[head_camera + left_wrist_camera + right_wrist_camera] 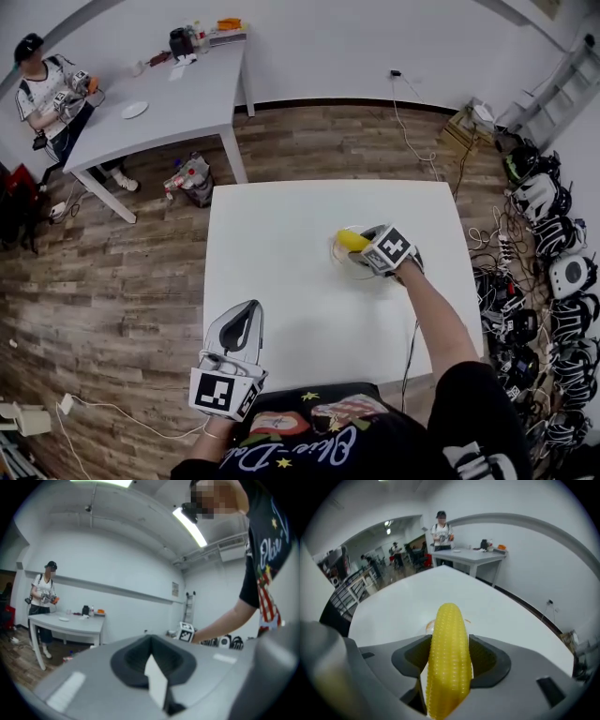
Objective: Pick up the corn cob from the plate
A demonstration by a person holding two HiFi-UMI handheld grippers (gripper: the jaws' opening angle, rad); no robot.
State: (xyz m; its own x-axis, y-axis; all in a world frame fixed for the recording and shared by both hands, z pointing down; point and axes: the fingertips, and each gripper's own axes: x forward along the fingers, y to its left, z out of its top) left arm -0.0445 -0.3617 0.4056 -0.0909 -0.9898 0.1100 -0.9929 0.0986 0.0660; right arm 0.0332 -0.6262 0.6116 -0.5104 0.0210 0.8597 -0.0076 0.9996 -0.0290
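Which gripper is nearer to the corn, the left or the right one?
Right. The right gripper grips the corn between its jaws at the plate; the left gripper hovers over the table's near left corner, well apart from it.

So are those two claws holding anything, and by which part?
The right gripper clamps the corn cob by its sides, one end poking out past the jaws. The left gripper holds nothing.
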